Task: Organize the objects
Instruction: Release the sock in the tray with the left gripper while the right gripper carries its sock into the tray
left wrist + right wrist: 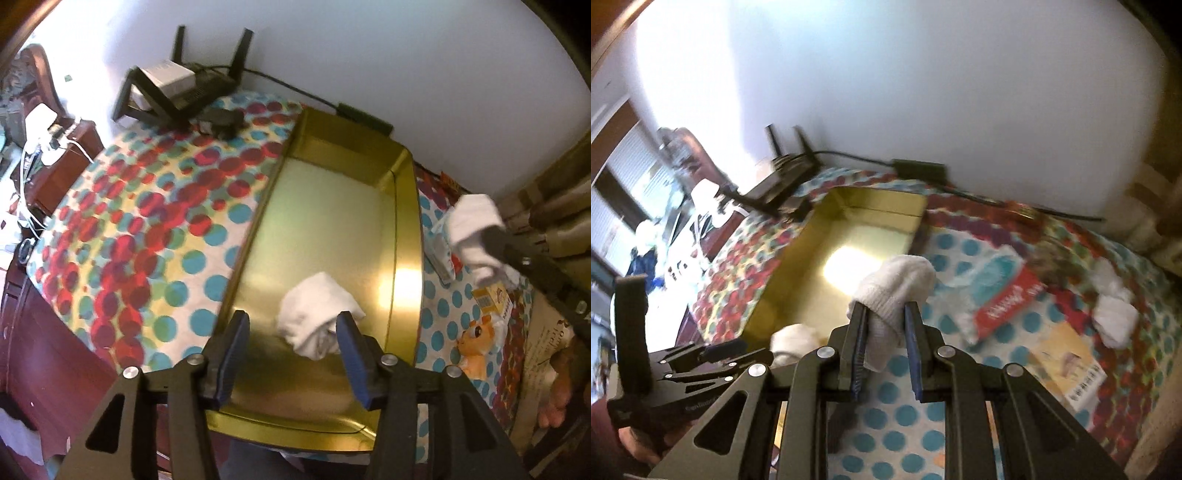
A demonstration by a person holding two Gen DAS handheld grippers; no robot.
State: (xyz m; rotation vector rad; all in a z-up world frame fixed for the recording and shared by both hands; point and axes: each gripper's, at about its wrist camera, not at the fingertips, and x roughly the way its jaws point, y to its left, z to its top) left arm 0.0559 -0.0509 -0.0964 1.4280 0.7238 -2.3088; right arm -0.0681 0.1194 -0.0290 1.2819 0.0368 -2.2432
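Your left tongs (291, 339) sit spread over the gold tray (410, 236) on the bench, rolled sock (314, 314) loose between them. Your right tongs (884, 325) pinch another sock (894, 288) near the tray's edge, probably so it can go in too.

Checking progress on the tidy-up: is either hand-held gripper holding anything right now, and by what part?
The right hand-held gripper pinches a white sock near its lower end. The left hand-held gripper is open, holding nothing.
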